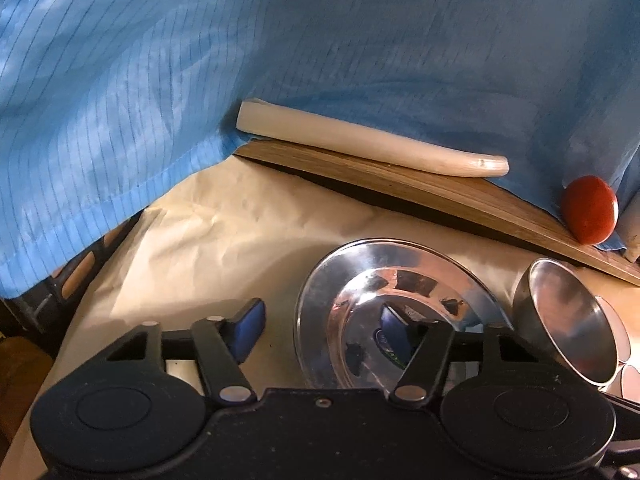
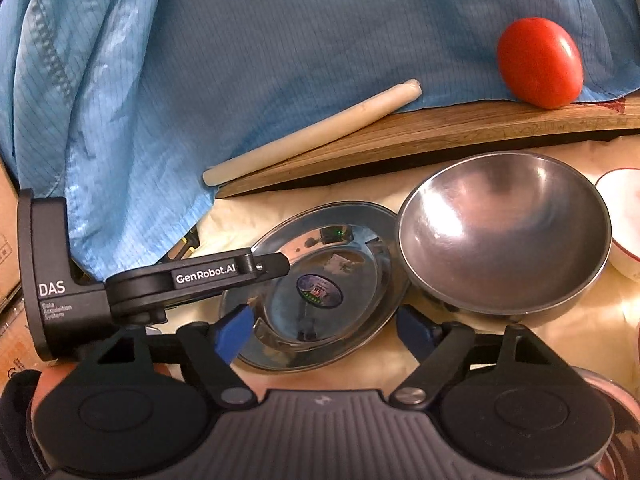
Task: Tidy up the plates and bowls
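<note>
A shiny steel plate [image 1: 360,280] with a sticker in its middle lies on cream paper. A steel bowl [image 1: 568,320] sits tilted against the plate's right rim. My left gripper [image 1: 322,330] is open. One blue pad is over the plate's inside and the other is outside its left rim, so the rim lies between them untouched. In the right wrist view the plate [image 2: 320,248] and bowl [image 2: 504,240] lie just ahead. My right gripper [image 2: 325,334] is open over the plate's near edge. The left gripper's finger [image 2: 240,270] reaches in over the plate's left side.
A wooden board [image 2: 440,136] lies behind the dishes with a red tomato [image 2: 540,62] and a cream roll [image 2: 312,132] on it. Blue striped cloth [image 2: 260,40] drapes over the back. A white red-rimmed bowl [image 2: 620,220] sits at the right, and cardboard at the far left.
</note>
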A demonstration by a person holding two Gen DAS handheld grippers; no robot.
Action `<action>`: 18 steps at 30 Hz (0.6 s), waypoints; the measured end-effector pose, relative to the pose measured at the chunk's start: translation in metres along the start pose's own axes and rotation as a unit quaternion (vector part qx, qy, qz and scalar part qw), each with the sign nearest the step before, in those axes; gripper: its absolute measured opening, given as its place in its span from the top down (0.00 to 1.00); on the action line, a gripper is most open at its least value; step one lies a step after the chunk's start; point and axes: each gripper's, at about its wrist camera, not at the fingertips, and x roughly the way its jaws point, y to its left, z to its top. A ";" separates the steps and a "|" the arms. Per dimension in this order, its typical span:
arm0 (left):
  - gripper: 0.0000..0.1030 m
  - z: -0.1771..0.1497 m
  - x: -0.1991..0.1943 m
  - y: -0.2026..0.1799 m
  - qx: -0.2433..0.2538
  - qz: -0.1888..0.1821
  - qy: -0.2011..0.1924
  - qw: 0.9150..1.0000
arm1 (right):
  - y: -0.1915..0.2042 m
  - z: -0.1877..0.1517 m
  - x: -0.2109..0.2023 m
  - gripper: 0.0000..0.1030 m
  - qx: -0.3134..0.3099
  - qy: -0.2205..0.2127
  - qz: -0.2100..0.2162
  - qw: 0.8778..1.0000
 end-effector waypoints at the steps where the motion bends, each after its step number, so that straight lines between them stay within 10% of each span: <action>1: 0.46 0.000 0.000 0.000 -0.002 -0.002 0.000 1.000 | 0.000 0.000 0.000 0.22 -0.002 0.003 -0.001 1.000; 12: 0.76 0.001 -0.002 0.006 -0.021 -0.007 -0.001 1.000 | -0.007 0.018 0.011 0.28 0.009 0.072 0.014 0.997; 18: 0.79 0.002 -0.004 0.008 -0.028 -0.004 -0.001 1.000 | -0.012 0.016 0.019 0.48 0.022 0.067 -0.006 0.998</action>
